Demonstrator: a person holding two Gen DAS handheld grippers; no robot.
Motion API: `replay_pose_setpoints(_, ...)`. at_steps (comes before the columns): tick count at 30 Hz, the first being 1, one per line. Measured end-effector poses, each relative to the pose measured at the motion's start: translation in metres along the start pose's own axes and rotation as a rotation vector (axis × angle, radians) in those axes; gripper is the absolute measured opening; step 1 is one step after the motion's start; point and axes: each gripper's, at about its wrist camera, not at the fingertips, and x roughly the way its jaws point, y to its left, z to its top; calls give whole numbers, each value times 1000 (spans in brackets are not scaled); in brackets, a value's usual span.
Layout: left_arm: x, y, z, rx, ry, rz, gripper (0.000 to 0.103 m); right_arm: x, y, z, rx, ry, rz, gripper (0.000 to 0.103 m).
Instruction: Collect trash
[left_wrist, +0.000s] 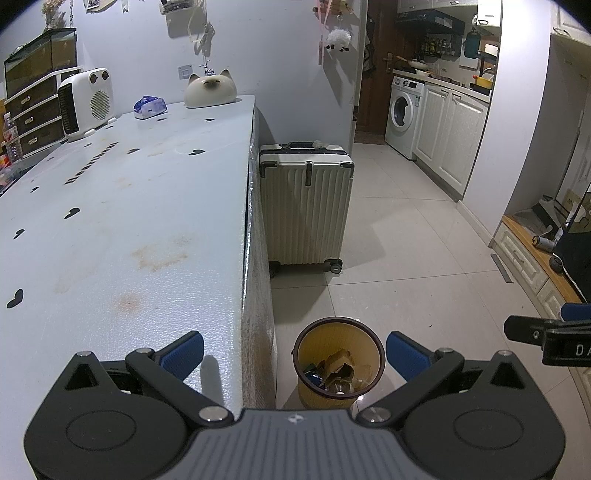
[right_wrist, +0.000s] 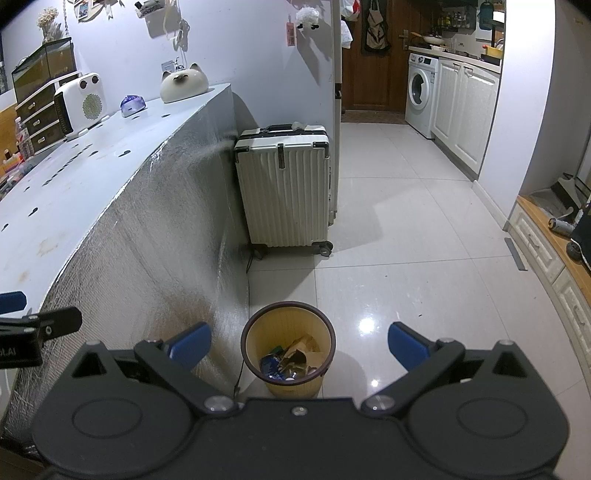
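Observation:
A yellow waste bin (left_wrist: 306, 391) with a dark rim stands on the tiled floor beside the table's end, and crumpled brown paper and wrappers (left_wrist: 338, 365) lie inside it. My left gripper (left_wrist: 293, 352) hangs open above the bin, straddling the table corner and the bin, with nothing between its blue pads. In the right wrist view the same bin (right_wrist: 258, 334) sits below my right gripper (right_wrist: 299, 345), which is open and holds nothing. Trash (right_wrist: 291, 360) fills the bin's bottom. The right gripper's tip (left_wrist: 546, 332) shows at the left view's right edge.
A long pale table (left_wrist: 129, 221) with stains runs along the left, carrying a white heater (left_wrist: 86, 103), a tissue pack (left_wrist: 149, 107) and a cat-shaped ornament (left_wrist: 210, 88). A cream suitcase (left_wrist: 306, 206) stands past the bin. Beyond it, tiled floor reaches a washing machine (left_wrist: 404, 110).

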Motion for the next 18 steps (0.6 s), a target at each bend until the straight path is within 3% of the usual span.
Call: replay_pose_setpoints(18, 2, 2, 0, -5, 2, 1, 103, 0, 0, -1, -4, -1, -1, 103)
